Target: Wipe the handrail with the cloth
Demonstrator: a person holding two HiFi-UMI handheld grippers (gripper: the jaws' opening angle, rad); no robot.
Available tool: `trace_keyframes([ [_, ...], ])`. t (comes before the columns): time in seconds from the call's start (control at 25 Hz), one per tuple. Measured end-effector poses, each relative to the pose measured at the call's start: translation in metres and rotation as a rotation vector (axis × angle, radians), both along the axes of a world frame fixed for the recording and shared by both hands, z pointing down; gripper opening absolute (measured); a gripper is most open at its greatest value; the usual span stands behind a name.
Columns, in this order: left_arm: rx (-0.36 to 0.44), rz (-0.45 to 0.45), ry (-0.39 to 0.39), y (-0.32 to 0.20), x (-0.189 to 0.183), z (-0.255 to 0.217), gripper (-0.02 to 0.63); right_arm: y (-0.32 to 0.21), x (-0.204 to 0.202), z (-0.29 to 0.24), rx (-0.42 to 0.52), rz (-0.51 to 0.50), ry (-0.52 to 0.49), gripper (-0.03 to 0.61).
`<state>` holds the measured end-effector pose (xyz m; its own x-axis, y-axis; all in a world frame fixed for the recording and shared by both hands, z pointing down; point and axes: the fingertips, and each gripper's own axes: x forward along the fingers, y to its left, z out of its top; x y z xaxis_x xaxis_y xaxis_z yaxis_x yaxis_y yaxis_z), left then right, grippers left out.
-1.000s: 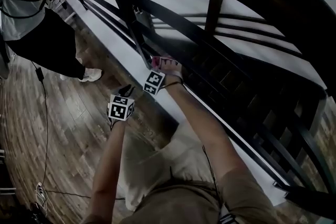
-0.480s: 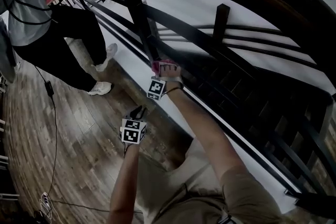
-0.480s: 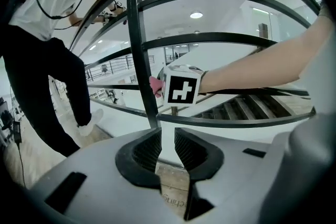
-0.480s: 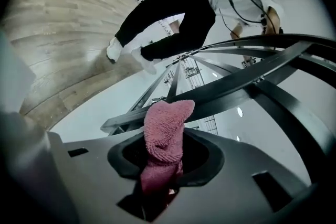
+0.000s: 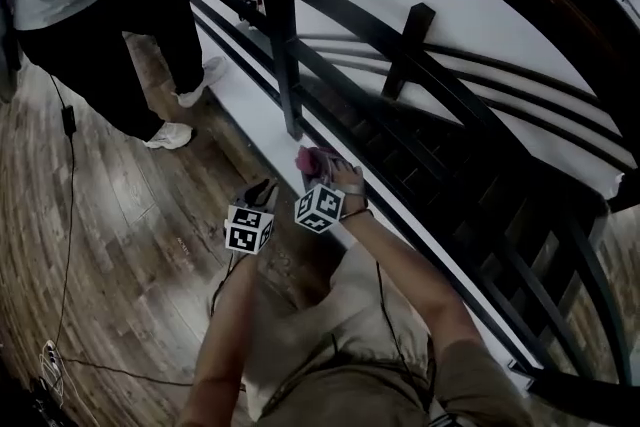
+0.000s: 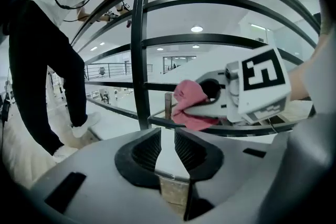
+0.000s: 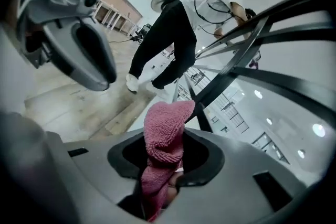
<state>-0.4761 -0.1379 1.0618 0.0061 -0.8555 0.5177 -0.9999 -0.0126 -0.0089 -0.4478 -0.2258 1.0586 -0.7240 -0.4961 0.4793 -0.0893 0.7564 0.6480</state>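
Right gripper (image 7: 164,159) is clamped firmly on the cloth (image 7: 165,131). It's pink terry with a nubbly pile, bunched into a thick fold that stands up out of the jaws and droops over at its tip. In the left gripper view that same cloth (image 6: 188,106) lies against the lower rail (image 6: 161,121) of the black railing, just right of the upright post (image 6: 138,55). Left gripper (image 6: 167,145) carries nothing: its ribbed jaws stand a narrow slit apart, and only floor and white ledge show through the gap.

Now the change, seen from the head view. A second ago the right gripper (image 5: 322,170) had the cloth right at the foot of the post (image 5: 277,35). Now it has slid down the frame along the rail, toward lower right, and the cloth (image 5: 317,157) sits clear of the post's foot, near centre frame. The left gripper (image 5: 260,191) has shifted as well. Its marker cube (image 5: 249,228) now sits almost level with the right gripper's cube (image 5: 320,207) and just beside it, where before it hung lower in the frame. Both cubes carry black-and-white square codes.

Further out, the bystander (image 5: 120,5) in white top, black trousers and white shoes has taken a step. Both shoes now show at upper left, one on the wood plank floor (image 5: 110,215) and the other up against the white ledge (image 5: 240,110).
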Motion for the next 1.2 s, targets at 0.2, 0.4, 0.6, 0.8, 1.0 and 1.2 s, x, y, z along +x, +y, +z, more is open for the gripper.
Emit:
trace_keyframes([
  [0.2, -0.020, -0.017, 0.039, 0.000, -0.002, 0.013, 0.077, -0.010, 0.013, 0.053, -0.102, 0.089, 0.037, 0.138],
  [0.4, -0.033, -0.055, 0.047, 0.004, -0.010, 0.018, 0.077, -0.054, -0.019, 0.083, -0.110, 0.213, 0.060, 0.138],
  [0.6, -0.062, -0.061, 0.088, 0.011, -0.001, 0.025, 0.077, -0.096, -0.041, 0.120, -0.151, 0.324, 0.131, 0.146],
  [0.8, -0.104, -0.019, 0.033, 0.020, 0.007, 0.030, 0.077, -0.124, -0.052, 0.148, -0.161, 0.371, 0.216, 0.160],
  [1.0, -0.162, 0.004, 0.014, 0.012, 0.010, 0.057, 0.077, -0.135, -0.058, 0.176, -0.173, 0.337, 0.290, 0.184],
  [1.2, -0.211, 0.041, -0.047, -0.004, 0.017, 0.067, 0.077, -0.128, -0.018, 0.159, -0.199, 0.338, 0.279, 0.184],
])
